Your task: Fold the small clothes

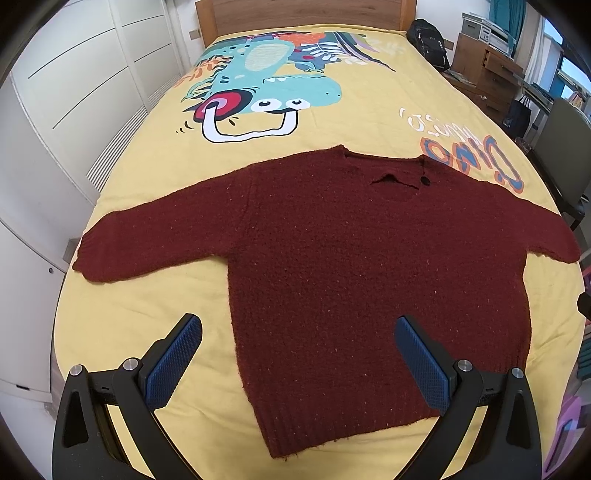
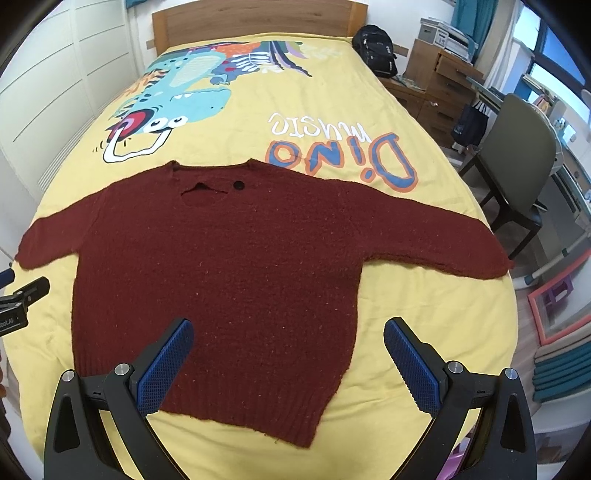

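On the bed's yellow dinosaur-print bedspread (image 1: 140,302), a dark red knit sweater (image 1: 351,266) lies flat and unfolded, front side up, both sleeves spread out to the sides, neckline toward the wooden headboard (image 1: 303,14), ribbed hem nearest the cameras. Fabric is fuzzy boucle-type knit with small light flecks; cuffs and hem ribbed. Neck opening has a small gap and one dark button (image 2: 239,185) beside it. Left sleeve cuff reaches the bed edge by the white wardrobe (image 1: 74,74); right sleeve cuff reaches the opposite edge near a green chair (image 2: 524,155). Left tool (image 1: 297,332): blue ribbed pads wide apart, holding nothing, hovering over the sweater's lower left corner, one pad over bedspread, the other over the knit. Right tool (image 2: 288,332): pads likewise wide apart and empty, over the lower right part of the sweater, left pad above the knit, right pad above bedspread. Black backpack (image 2: 375,50) sits past the bed's far corner next to a wooden drawer unit (image 2: 443,92).
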{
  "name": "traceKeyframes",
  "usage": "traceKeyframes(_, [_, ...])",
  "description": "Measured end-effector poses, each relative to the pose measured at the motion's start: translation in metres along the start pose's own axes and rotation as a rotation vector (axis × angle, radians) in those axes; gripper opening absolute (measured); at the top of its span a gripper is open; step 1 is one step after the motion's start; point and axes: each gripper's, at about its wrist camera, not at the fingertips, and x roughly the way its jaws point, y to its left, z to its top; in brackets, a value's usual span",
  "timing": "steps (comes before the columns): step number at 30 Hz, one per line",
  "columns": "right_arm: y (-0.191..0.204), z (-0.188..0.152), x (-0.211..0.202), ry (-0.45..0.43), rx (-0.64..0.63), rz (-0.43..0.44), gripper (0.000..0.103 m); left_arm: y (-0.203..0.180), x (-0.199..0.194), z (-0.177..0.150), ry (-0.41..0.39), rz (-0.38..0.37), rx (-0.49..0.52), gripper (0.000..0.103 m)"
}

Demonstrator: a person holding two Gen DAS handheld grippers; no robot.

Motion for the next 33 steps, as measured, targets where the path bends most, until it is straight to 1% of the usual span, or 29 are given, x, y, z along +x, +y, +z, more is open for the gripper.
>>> traceKeyframes(29, [0.0018,-0.0036,0.0075,0.024,-0.018,-0.005,0.102,-0.0034,-0.0004,-0.0002,0.0,-0.002,0.013,0.102])
traceKeyframes(33, [0.0027,-0.005,0.0096,0.029,-0.022,0.003,0.102,-0.0048,0.0019,-0.0018,-0.001,0.009,0.025,0.102])
